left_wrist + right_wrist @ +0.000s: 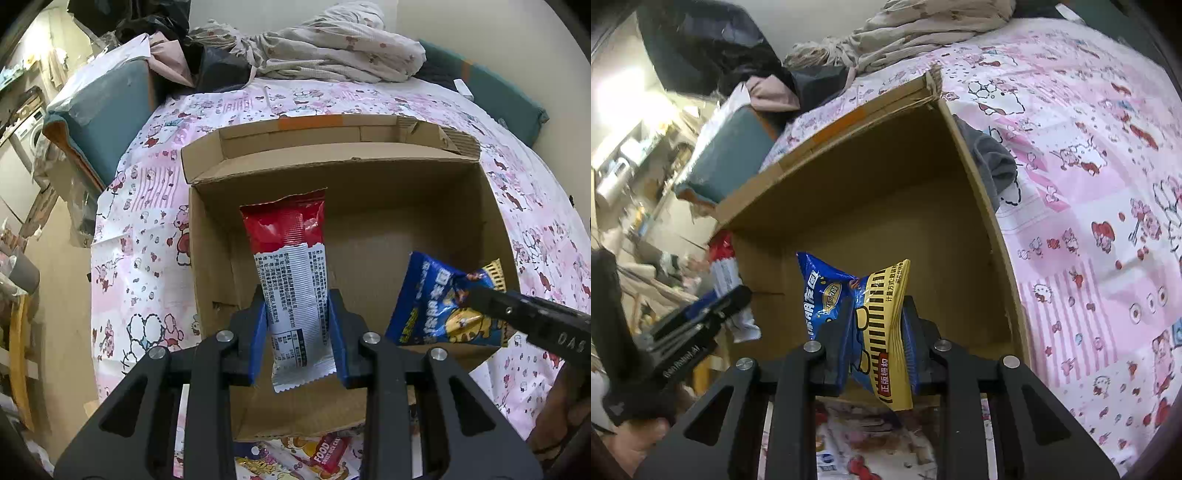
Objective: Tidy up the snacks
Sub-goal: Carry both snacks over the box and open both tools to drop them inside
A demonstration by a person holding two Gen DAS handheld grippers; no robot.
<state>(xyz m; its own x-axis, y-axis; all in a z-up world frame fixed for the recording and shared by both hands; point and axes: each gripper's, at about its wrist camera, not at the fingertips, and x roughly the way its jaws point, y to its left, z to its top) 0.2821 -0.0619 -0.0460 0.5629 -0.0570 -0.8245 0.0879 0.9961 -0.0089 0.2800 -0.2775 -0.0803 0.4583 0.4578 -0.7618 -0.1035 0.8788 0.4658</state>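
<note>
My left gripper [298, 325] is shut on a red and white snack packet [291, 273] and holds it over the left part of an open cardboard box [369, 229]. My right gripper [873, 328] is shut on a blue and yellow snack bag [875, 314] over the box's near right corner; the bag also shows in the left wrist view [436, 302]. The box's floor [886, 229] looks bare. The left gripper [701, 317] with its packet [726, 273] shows at the left of the right wrist view.
The box sits on a pink cartoon-print cloth [147, 229]. More snack packets [325, 454] lie on the cloth in front of the box. A grey cloth [993, 162] lies beside the box's right wall. Bundled bedding [332, 48] and a teal cushion [103, 110] lie behind.
</note>
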